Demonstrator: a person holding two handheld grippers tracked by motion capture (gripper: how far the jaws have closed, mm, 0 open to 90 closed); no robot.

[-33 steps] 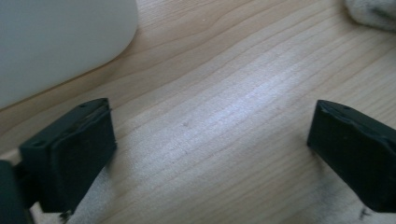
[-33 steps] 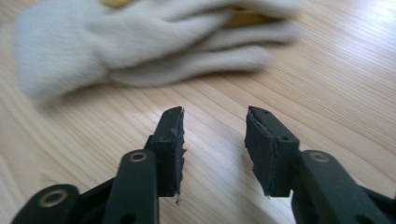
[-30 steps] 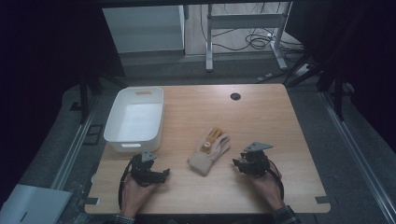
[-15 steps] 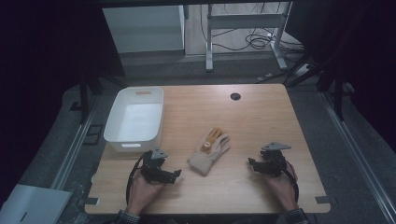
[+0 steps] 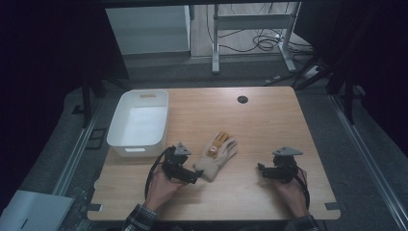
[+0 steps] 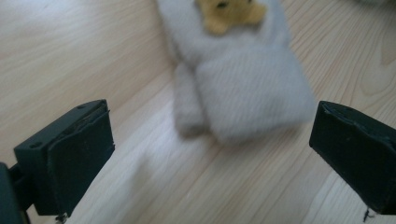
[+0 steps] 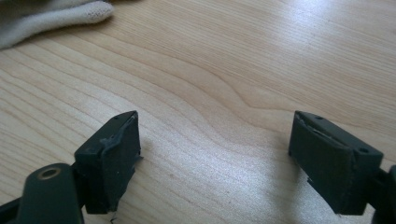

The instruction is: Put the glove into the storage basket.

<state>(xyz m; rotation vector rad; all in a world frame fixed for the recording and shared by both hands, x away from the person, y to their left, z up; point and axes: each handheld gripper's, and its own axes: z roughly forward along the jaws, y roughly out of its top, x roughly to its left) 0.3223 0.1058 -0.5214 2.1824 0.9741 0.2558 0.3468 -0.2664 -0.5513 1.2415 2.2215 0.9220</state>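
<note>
The glove (image 5: 217,153) lies flat in the middle of the table (image 5: 269,120). The left gripper (image 5: 191,174) sits just at its cuff, jaws wide, just opening, holding nothing. The right gripper (image 5: 262,169) is apart, jaws wide and just opening too.

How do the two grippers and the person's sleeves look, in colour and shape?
Both grippers are black. The left gripper and the right gripper each carry a grey three-cornered plate on top, and a black cable loops from each body. Each has two blocky black jaws with flat, dull pads, slightly frayed at the edges in the gripper views. The person's sleeves are plaid, dark with lighter lines.
</note>
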